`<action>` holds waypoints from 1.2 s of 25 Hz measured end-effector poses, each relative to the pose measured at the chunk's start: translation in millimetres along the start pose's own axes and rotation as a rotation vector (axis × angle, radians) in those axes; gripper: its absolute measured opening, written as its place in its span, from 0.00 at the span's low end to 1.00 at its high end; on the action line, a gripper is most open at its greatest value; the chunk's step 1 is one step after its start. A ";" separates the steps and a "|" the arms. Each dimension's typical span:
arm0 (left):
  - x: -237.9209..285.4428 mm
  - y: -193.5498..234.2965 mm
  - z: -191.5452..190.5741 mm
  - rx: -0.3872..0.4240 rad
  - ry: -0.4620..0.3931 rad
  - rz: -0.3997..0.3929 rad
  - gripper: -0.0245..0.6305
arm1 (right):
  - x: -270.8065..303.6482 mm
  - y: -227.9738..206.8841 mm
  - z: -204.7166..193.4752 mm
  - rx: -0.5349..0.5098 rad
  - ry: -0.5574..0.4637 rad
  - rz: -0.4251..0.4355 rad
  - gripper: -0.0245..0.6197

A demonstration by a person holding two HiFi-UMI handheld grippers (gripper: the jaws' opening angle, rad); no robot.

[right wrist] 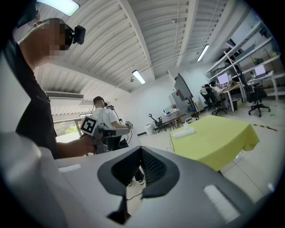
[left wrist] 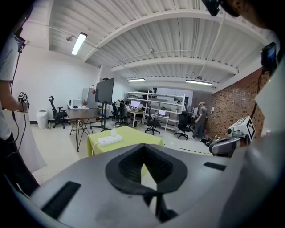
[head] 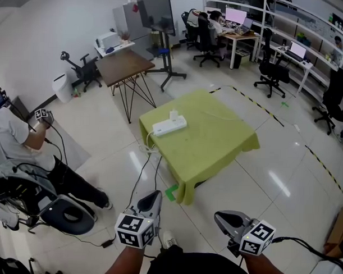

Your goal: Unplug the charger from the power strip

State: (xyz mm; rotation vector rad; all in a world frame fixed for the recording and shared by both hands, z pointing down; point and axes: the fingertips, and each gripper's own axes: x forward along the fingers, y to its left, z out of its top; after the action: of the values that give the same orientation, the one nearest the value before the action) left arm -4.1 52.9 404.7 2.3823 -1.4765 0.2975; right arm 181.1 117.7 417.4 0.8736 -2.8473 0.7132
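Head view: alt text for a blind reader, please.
A white power strip with a charger plugged into it lies on a yellow-green table in an open office. The left gripper and right gripper are shut, empty, low in the frame and well short of the table. A person sits at the left.

One power strip [head: 169,126], one charger [head: 173,114], one green-covered table [head: 216,152]. Two grippers, left gripper [head: 152,197] and right gripper [head: 220,218].

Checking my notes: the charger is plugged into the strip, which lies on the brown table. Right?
No. The strip lies on the green table, not the brown table, as the head view shows. The charger is plugged into it.
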 end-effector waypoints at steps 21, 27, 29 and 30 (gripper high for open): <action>18.5 113.7 16.7 0.002 -0.020 -0.104 0.05 | 154.8 3.3 43.3 -0.083 0.006 -0.050 0.04; 15.5 147.2 7.6 -0.032 0.007 -0.065 0.05 | 191.2 -15.5 46.1 -0.085 0.042 -0.073 0.04; 14.8 160.7 8.3 -0.042 0.007 -0.046 0.05 | 207.7 -32.0 49.3 -0.098 0.043 -0.094 0.04; 14.2 166.4 10.0 -0.045 0.005 -0.037 0.05 | 215.8 -40.9 51.8 -0.109 0.044 -0.104 0.04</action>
State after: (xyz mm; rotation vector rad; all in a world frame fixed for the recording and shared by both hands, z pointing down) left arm -146.9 -31.4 427.0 2.3685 -1.4206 0.2579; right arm 26.5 -46.0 432.6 0.9685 -2.7487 0.5533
